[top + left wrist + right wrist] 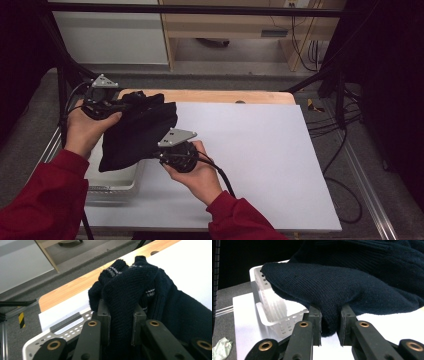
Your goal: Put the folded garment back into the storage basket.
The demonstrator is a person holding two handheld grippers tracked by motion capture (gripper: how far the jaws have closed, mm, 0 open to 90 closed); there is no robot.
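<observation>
Both grippers (145, 127), sweater (137, 132) above white table (260, 150)

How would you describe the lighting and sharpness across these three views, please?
High view: dim and soft overall, the dark knit garment reads as a near-featureless black mass against the bright white table. Left gripper view: brighter, the knit ribbing crisp. Right gripper view: the knit weave is sharp, the white basket behind slightly soft, the upper left background black.
</observation>
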